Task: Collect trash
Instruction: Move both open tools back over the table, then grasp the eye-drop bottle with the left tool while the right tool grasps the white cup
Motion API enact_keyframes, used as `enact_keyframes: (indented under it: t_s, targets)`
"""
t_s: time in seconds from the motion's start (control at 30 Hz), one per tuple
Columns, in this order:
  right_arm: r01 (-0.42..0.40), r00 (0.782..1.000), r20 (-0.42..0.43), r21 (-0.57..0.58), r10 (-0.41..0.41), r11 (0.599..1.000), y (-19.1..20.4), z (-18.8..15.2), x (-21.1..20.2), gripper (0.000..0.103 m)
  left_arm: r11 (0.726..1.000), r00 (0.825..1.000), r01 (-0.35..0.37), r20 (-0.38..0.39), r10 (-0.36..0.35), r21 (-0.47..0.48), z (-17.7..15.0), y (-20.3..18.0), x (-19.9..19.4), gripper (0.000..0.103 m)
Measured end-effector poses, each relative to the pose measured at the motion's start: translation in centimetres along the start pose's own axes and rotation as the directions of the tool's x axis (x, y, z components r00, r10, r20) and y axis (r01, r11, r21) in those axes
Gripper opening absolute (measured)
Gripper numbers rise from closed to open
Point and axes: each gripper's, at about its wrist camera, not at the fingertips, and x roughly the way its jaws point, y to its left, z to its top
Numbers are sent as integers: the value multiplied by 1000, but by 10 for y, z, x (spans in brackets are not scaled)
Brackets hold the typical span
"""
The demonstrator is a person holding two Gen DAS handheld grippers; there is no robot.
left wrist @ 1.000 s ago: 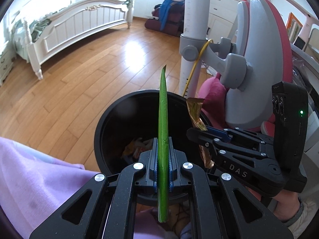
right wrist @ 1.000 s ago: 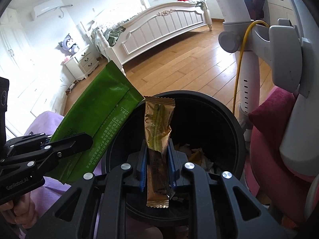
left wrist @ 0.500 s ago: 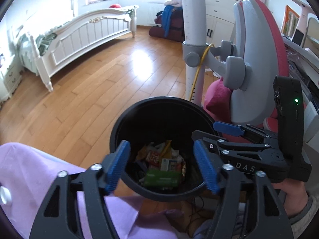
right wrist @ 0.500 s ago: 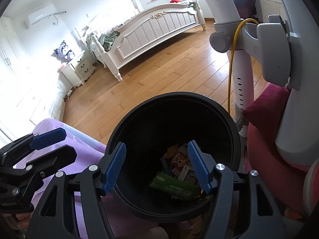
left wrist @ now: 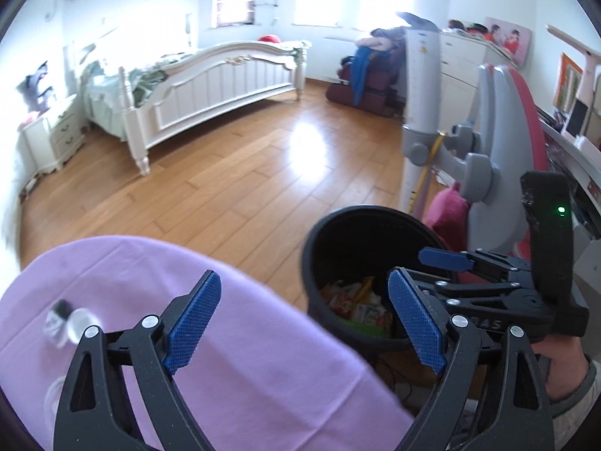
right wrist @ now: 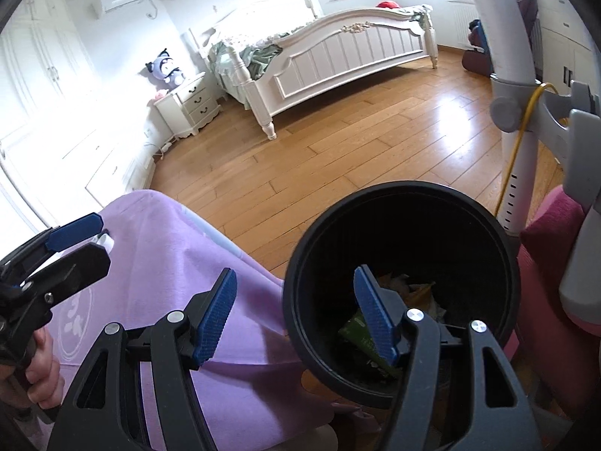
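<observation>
A black round trash bin (left wrist: pixel 315 248) stands on the wood floor; it also shows in the right wrist view (right wrist: pixel 484 221). Inside lie several wrappers (left wrist: pixel 353 304), among them a green packet (right wrist: pixel 358 332). My left gripper (left wrist: pixel 304 319) is open and empty, over the edge of the purple-covered table (left wrist: pixel 263 360), left of the bin. My right gripper (right wrist: pixel 296 312) is open and empty, its right finger over the bin's rim. A small blurred clear object (left wrist: pixel 65 325) lies on the purple cloth at the left.
A grey and red chair (left wrist: pixel 499 158) and a white pole (left wrist: pixel 419 112) stand right behind the bin. A pink cushion (right wrist: pixel 552 240) lies beside it. A white bed (right wrist: pixel 338 52) and nightstand (right wrist: pixel 188 107) stand across the wood floor.
Both grippers opened and dropped the green packet and the gold wrapper into the bin. Since then both have swung left, toward the purple-covered table.
</observation>
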Motion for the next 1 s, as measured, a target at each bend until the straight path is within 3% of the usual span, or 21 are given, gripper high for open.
enact_keyframes:
  t_s: [0.3, 0.5, 0.57, 0.77, 1.0]
  targets:
    - [-92, 995, -56, -167, 83, 982, 83, 6, 21, 65, 981, 989, -151, -12, 150, -124, -24, 119, -38, 89]
    - [-155, 986, -108, -272, 130, 950, 136, 7, 37, 65, 957, 973, -226, -88, 213, -180, -45, 190, -37, 89]
    - [-178, 981, -130, -301, 145, 937, 155, 6, 43, 65, 955, 972, -222, -116, 203, -197, -52, 208, -33, 83]
    - [-214, 971, -187, -382, 151, 899, 194, 4, 60, 65, 957, 963, -233, -178, 202, -175, -59, 237, -15, 70]
    - [-221, 965, -229, -435, 129, 873, 218, 5, 80, 62, 961, 962, -240, -165, 216, -140, -52, 247, -4, 62]
